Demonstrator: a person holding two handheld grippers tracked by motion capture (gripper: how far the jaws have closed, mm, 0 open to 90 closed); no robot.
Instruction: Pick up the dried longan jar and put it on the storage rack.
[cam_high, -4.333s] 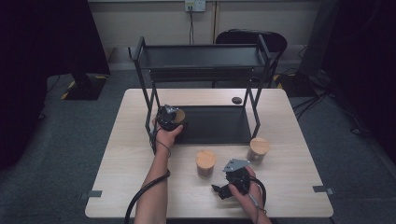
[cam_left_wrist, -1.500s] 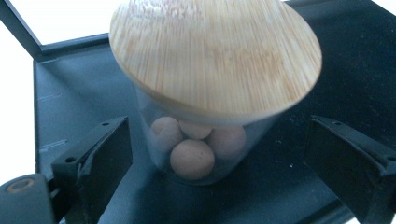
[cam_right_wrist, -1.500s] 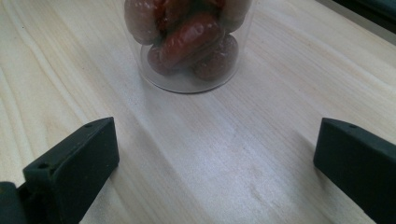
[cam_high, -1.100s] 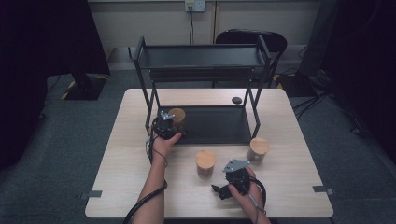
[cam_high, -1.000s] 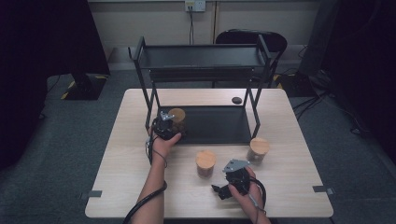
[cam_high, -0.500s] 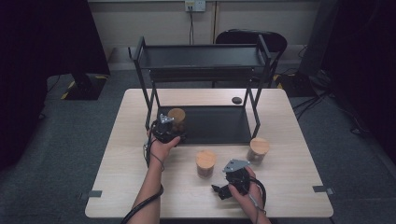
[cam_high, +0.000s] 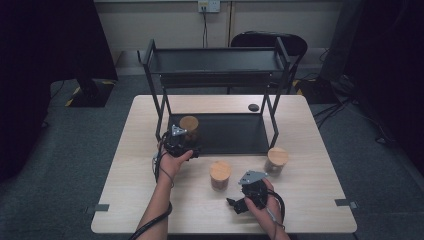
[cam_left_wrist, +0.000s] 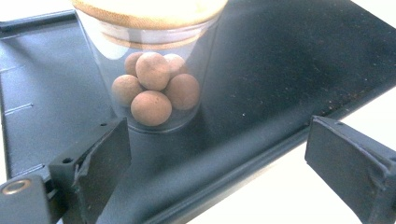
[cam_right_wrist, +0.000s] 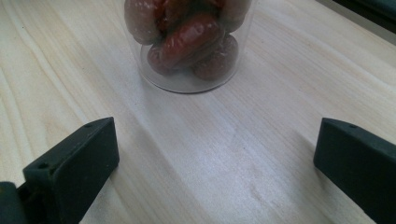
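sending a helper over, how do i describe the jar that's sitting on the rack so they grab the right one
Find the black two-tier rack at the table's far side. On the left front of its lower shelf stands a clear jar with a wooden lid, holding round brown balls; the other two lidded jars stand on the bare tabletop.

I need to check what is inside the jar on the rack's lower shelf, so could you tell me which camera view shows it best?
The left gripper view: the jar stands close up on the black shelf, its round brown balls plain through the glass under a wooden lid. The high view shows the same jar small, mostly its lid. The right gripper view shows another jar, on the table.
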